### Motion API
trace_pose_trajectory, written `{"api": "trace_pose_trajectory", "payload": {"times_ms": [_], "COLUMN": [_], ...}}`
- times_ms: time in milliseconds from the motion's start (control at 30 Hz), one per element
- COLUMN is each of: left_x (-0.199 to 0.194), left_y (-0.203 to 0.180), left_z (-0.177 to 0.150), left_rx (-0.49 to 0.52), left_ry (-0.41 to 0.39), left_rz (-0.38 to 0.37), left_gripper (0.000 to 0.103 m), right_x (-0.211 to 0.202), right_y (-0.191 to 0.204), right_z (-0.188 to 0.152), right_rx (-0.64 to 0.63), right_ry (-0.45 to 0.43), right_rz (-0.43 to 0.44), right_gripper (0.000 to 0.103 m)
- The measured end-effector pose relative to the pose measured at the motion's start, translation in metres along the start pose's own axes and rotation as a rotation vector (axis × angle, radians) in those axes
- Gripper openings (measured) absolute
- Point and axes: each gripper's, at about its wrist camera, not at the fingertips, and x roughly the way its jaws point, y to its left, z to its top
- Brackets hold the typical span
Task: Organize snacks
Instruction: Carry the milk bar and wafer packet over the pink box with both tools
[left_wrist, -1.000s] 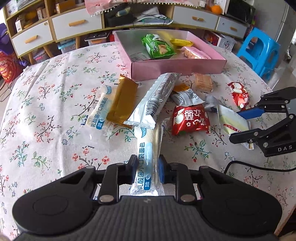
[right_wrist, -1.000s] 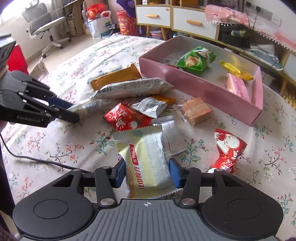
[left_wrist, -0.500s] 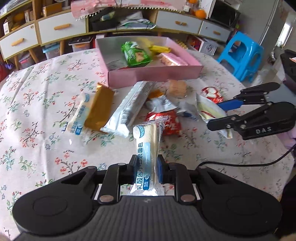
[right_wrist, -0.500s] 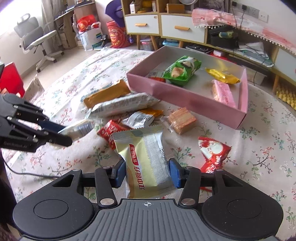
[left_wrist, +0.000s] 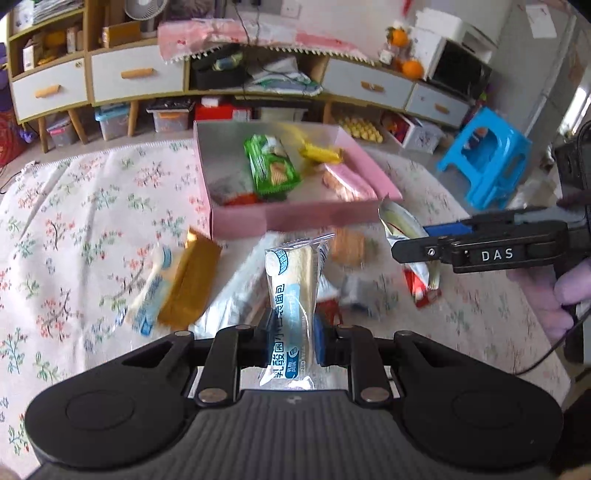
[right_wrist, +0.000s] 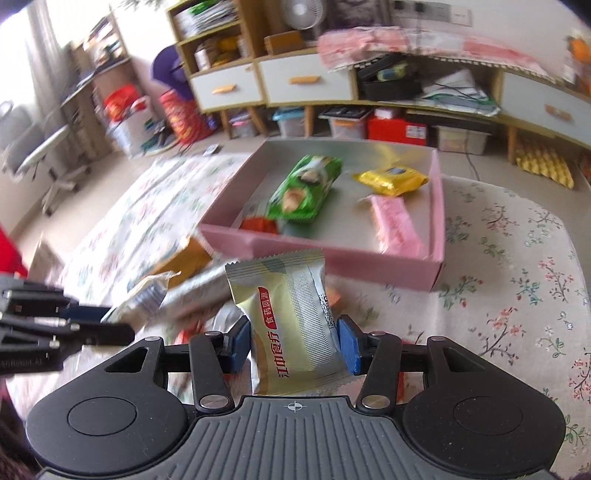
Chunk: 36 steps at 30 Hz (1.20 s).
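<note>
Snacks: the bread stick pack (left_wrist: 293, 291) in the left gripper (left_wrist: 291, 338) and the cream biscuit packet (right_wrist: 286, 314) in the right gripper (right_wrist: 293, 341) are clenched near their lower ends, above the bench (left_wrist: 74, 206), near the pink box (right_wrist: 332, 254); both look light, soft and crinkly, so a mid-body hold suits them.

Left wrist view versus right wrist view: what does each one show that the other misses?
Only the left wrist view shows the blue plastic stool, the oranges on the cabinet, and the left claw shut on a long bread packet. Only the right wrist view shows the office chair and the right claw shut on a pale yellow pastry packet. Both show the pink box holding a green snack pack, and loose snacks on the floral tablecloth.
</note>
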Motion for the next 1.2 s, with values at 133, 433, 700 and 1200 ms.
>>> {"api": "trace_pose_trajectory", "payload": {"times_ms": [133,433,700,1200], "left_x": [0.008,0.043,0.078,0.117], "left_y": [0.001,0.010,0.013,0.014], "left_z": [0.016,0.065,0.097,0.114], "left_rx": [-0.051,-0.127,-0.126,-0.093], "left_ry": [-0.029,-0.058,-0.049,-0.034], "left_rz": [0.026,0.134,0.205,0.350], "left_gripper": [0.019,0.019,0.019,0.020], "right_x": [0.006,0.030,0.056,0.080], "right_y": [-0.009,-0.023,-0.056,-0.078], "right_z": [0.015,0.047,0.053,0.056], "right_rx": [0.089,0.187,0.270,0.318], "right_ry": [-0.033,-0.076,-0.103,-0.101], "right_rz": [-0.003,-0.003,-0.001,0.063], "right_gripper": [0.048,0.048,0.048,0.049]}}
